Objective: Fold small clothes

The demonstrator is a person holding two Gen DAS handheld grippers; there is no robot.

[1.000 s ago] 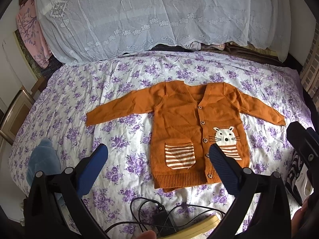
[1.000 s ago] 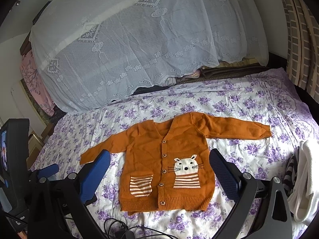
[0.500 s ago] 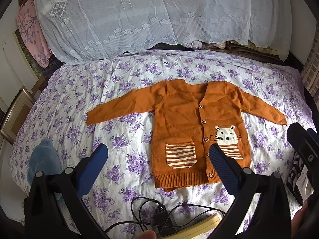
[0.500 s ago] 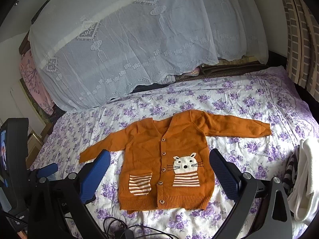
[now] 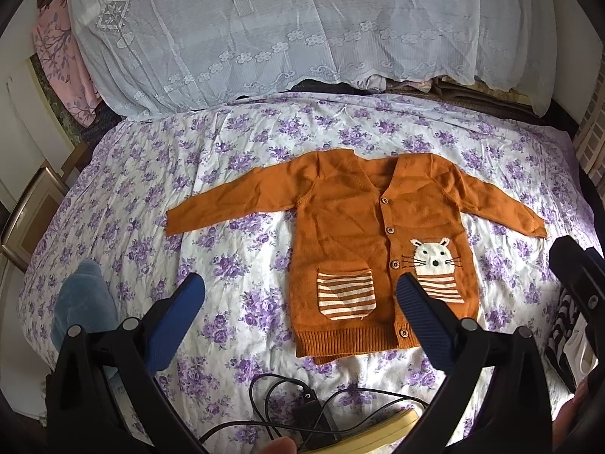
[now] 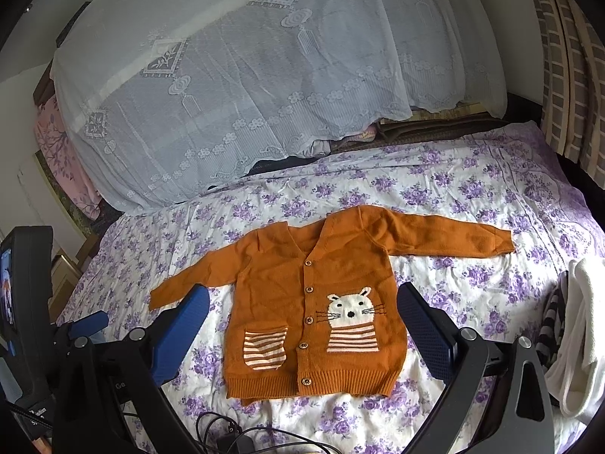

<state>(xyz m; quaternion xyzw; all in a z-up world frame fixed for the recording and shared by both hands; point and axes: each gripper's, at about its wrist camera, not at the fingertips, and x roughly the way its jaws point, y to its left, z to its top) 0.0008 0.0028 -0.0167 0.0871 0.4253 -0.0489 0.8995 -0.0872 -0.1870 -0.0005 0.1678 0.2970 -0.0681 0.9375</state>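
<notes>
A small orange knit cardigan (image 5: 351, 227) lies flat and face up on the flowered bedsheet (image 5: 132, 196), sleeves spread to both sides. It has a cat patch and a striped pocket. It also shows in the right wrist view (image 6: 287, 283). My left gripper (image 5: 300, 295) is open and empty, held above the bed near the cardigan's hem. My right gripper (image 6: 302, 308) is open and empty, held above the hem too. The left gripper's body shows in the right wrist view (image 6: 87, 321).
A blue cloth (image 5: 83, 302) lies at the bed's left edge. Black cables and a yellow-edged device (image 5: 321, 416) lie at the near edge. White and striped clothes (image 6: 574, 325) are piled at the right. A lace-covered heap (image 5: 302, 26) fills the far side.
Both grippers have drifted slightly; the cardigan sits a little lower in the right wrist view. Nothing was taken hold of, and the cardigan has not moved on the bed.
</notes>
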